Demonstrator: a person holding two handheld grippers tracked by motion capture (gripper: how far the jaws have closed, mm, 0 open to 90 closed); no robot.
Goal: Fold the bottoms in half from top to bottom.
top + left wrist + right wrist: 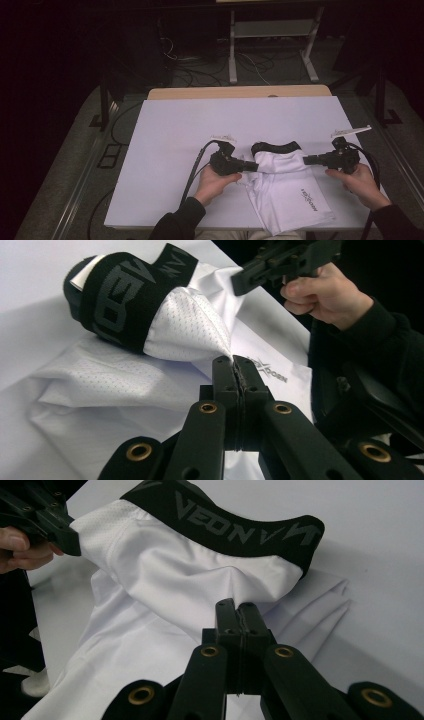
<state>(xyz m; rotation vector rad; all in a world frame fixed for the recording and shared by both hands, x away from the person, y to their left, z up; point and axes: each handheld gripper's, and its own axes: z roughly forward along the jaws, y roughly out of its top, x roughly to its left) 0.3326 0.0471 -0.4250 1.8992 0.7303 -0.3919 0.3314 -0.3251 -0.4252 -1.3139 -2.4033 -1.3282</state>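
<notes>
The table (165, 150), covered in white, carries a pair of white shorts (287, 192) with a black waistband (276, 147), lying at the near edge between the person's 2 hands. It looks like a folding job, and I judge it roughly halfway. The waistband end has been turned over onto the legs and stands up from the cloth in a rounded hump rather than lying flat. The leg end, with a small printed logo (310, 199), lies flat and reaches the table's near edge.

The left gripper (254, 166) has its jaws clamped together on a pinch of the white mesh just below the waistband, seen clearly in the left gripper view (234, 362). The right gripper (306, 160) is likewise clenched on the fabric at the opposite side of the fold, its jaws pressed tight on the cloth in the right gripper view (236, 606). Both grips sit at the sides of the turned-over part, with the fabric drawn between them.

What seems left: laying the waistband down flat, smoothing the hump, and perhaps 1 more fold of the leg end, then letting go. The lower layer shows creases near the right gripper that would need flattening.

Nothing else lies on the table, so no obstacle stands in the way. Beyond its far edge is a wooden strip (240, 92), then a dark floor with loose cables (200, 65) and a white metal stand (272, 45), all well apart from the work.
</notes>
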